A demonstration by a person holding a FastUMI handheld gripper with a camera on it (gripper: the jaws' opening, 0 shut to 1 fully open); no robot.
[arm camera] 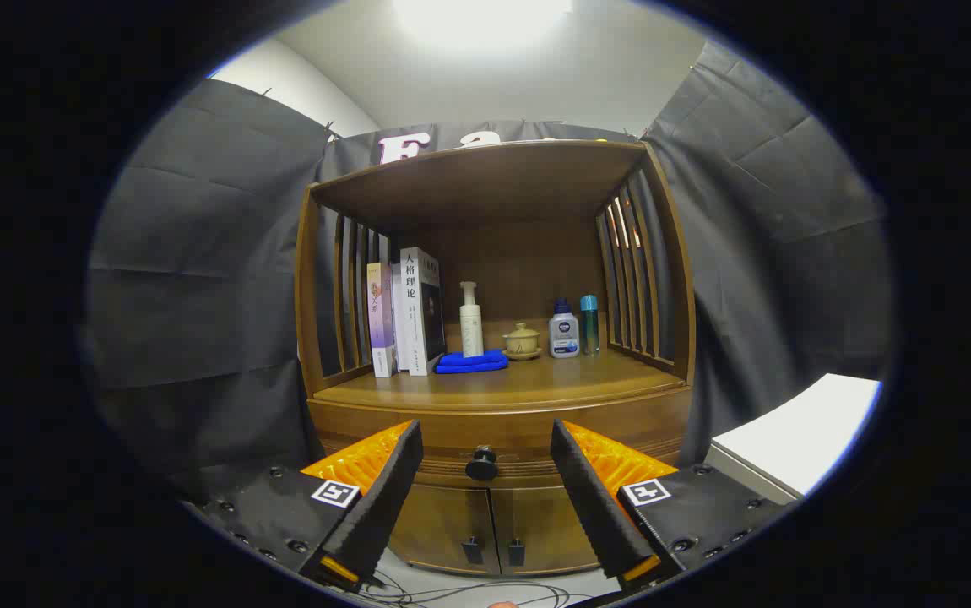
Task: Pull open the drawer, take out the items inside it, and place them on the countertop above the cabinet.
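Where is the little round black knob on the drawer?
In the gripper view, the round black drawer knob sits on the wooden cabinet's closed drawer front, between and just beyond the open claw's fingers, above the two lower doors.

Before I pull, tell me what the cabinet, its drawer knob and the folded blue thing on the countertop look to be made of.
Cabinet: brown wood or veneer, satin sheen, faint grain.
Drawer knob: dark, smooth, round; metal or plastic, can't tell. It sits beyond the open tongs, untouched.
Folded blue cloth: soft matte fabric with rounded folds, possibly microfibre.
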